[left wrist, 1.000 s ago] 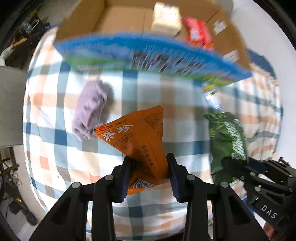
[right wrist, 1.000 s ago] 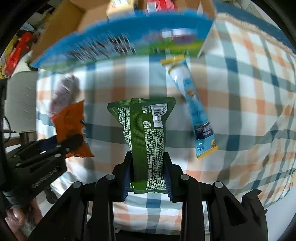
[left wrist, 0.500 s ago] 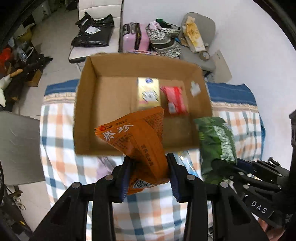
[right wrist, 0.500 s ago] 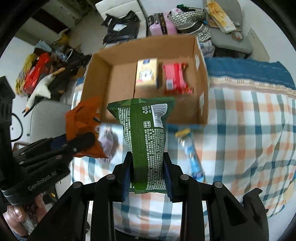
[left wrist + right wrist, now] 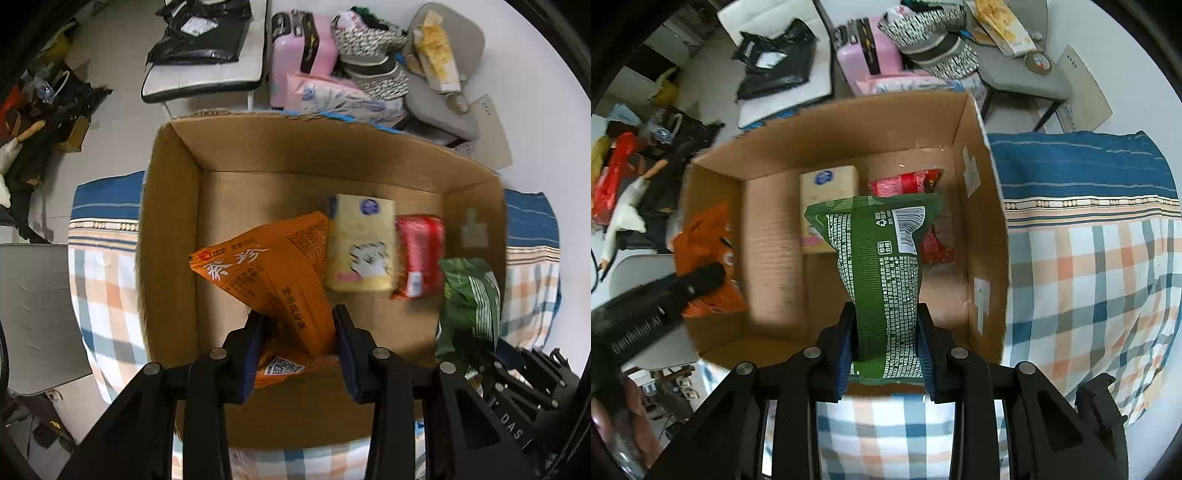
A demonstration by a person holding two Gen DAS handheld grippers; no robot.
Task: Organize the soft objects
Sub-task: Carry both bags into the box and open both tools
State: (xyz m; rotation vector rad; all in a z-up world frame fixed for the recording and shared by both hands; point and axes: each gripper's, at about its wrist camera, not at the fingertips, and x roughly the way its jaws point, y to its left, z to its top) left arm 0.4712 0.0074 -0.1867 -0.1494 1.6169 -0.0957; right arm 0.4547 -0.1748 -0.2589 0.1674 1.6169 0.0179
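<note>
My left gripper (image 5: 297, 328) is shut on an orange snack bag (image 5: 269, 273) and holds it above the open cardboard box (image 5: 170, 221). My right gripper (image 5: 884, 325) is shut on a green snack bag (image 5: 879, 258), also held over the box (image 5: 986, 236). Inside the box lie a yellow tissue pack (image 5: 360, 243) and a red packet (image 5: 421, 251); both show in the right wrist view, the yellow pack (image 5: 827, 181) and the red packet (image 5: 905, 182). The green bag (image 5: 469, 295) shows at the right of the left wrist view, the orange bag (image 5: 705, 236) at the left of the right wrist view.
The box stands on a plaid cloth (image 5: 1100, 266) with a blue band. Beyond it on the floor are a pink suitcase (image 5: 303, 48), bags, a white chair (image 5: 207, 59) and a grey chair (image 5: 439, 92). A grey seat (image 5: 33, 314) stands at the left.
Both grippers rose from low over the plaid cloth and moved forward over the box, each still holding its bag. The purple cloth and blue tube have left view.
</note>
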